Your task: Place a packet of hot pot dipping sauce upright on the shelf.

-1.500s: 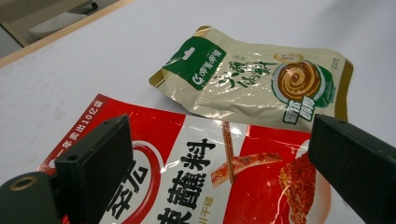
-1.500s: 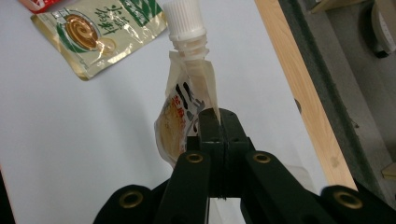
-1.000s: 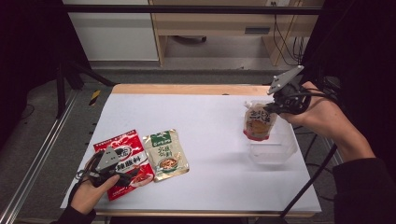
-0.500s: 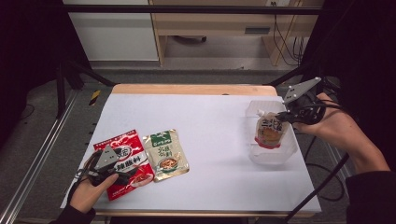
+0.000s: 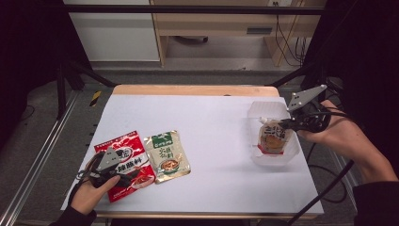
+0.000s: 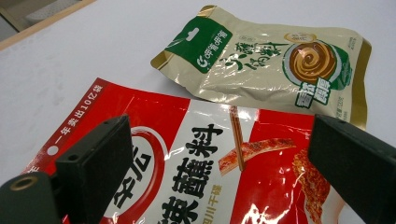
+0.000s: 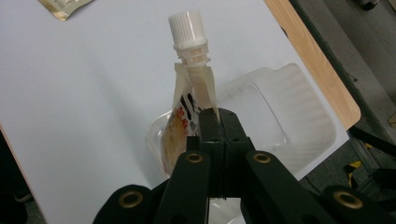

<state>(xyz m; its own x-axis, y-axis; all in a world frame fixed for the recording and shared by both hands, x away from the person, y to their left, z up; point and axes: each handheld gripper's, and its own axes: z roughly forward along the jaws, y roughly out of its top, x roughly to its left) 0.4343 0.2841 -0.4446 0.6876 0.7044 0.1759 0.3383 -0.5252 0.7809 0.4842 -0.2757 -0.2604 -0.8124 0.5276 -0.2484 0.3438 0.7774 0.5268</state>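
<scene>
**Meanwhile, a spouted pouch sat in the tub, pinched from above**

Over at the worktop's right edge, the right gripper (image 7: 215, 122) had its jaws pressed together on the upper part of the pouch (image 5: 273, 138), just below the white cap (image 7: 187, 24). The pouch stood more or less upright inside the clear tub (image 5: 257, 113), its base apparently down on the tub floor, though the glare on the plastic made that hard to confirm. The person's right hand (image 5: 331, 134) reached in from the right edge.

Near the front-left corner, the left gripper (image 5: 109, 168) hovered low over the red packet (image 6: 187, 172) with its jaws spread wide and nothing between them; whether they touched the packet was unclear. The green packet (image 6: 275, 65) lay flat just beside the red one, on its right in the high view, their edges touching or overlapping slightly. Both packets lay well apart from the tub.
</scene>
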